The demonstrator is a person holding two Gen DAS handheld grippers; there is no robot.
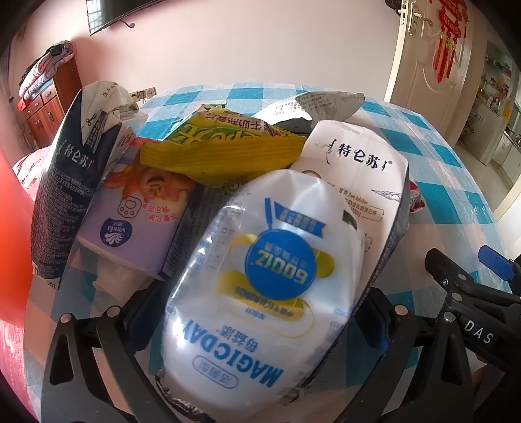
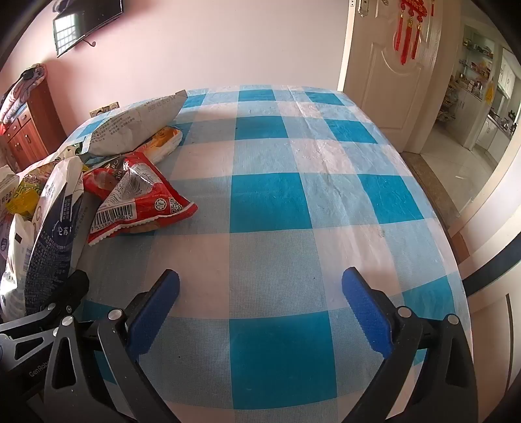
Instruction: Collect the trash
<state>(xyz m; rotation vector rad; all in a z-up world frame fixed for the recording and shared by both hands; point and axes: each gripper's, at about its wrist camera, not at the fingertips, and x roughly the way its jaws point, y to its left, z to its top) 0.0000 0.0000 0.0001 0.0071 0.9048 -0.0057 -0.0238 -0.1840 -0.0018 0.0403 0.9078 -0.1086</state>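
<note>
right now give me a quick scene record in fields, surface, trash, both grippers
surface: table with blue and white check cloth
trash pile: on the table's left side in the right view, heaped together
items: white MAGICDAY pouch, white milk carton, yellow wrapper, Vinda tissue pack, dark carton, red wrapper, grey bag
left gripper: wide open, the pouch lies between its fingers
right gripper: wide open, empty, over bare cloth
room: door, TV on the wall

White MAGICDAY pouch (image 1: 257,286) hides left claw (image 1: 260,325) fingertips; grip unclear. Milk carton (image 2: 49,234) cut off at frame edge.
</note>
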